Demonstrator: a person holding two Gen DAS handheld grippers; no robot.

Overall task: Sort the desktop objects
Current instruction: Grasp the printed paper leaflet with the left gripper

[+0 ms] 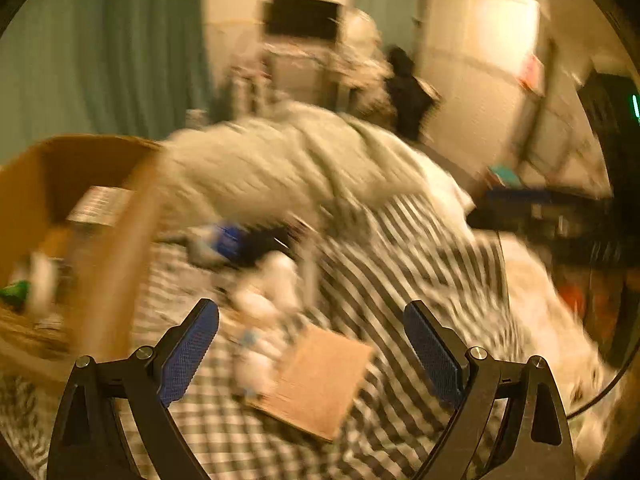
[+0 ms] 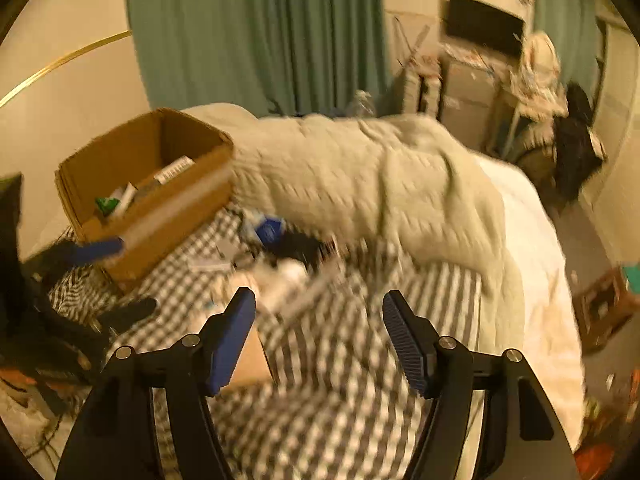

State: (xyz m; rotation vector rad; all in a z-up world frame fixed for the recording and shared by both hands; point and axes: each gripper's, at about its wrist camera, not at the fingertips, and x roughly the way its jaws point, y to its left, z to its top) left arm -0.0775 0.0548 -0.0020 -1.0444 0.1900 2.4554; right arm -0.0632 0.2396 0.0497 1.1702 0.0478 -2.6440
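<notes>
Nearest your left camera, the left gripper [image 1: 312, 344] stands with its blue-padded fingers [image 1: 188, 354] wide apart and nothing between them. Just beyond the fingertips, a flat brown card [image 1: 316, 380] lies on the checked cloth [image 1: 400, 280], with blurred white items [image 1: 264, 304] touching its left edge. Neither pad touches the card.

The right gripper [image 2: 318, 336] is likewise spread, its fingers [image 2: 230, 340] apart and empty above the same checked cloth [image 2: 340, 392]. A corner of the brown card [image 2: 248, 364] shows behind its left finger.

Locate the remaining loose objects in a blurred heap [image 2: 276, 264] further up the cloth: a blue-and-white pack [image 2: 270, 230], dark items and pale items that the blur makes impossible to identify. The same blue pack [image 1: 228, 240] appears in the left view.

The cardboard box [image 2: 176, 208] sits at the left of the heap, open at the top, with a green item [image 2: 106, 204] and pale packets inside. In the left view its wall [image 1: 116, 256] stands close to the left finger.

Behind the heap, a pale rumpled blanket [image 2: 360, 176] covers the bed. Green curtains [image 2: 260, 32] hang beyond it, and a dark screen [image 2: 484, 24] is mounted on the far wall.

The left gripper [image 2: 88, 276] is visible at the left edge of the right view.
</notes>
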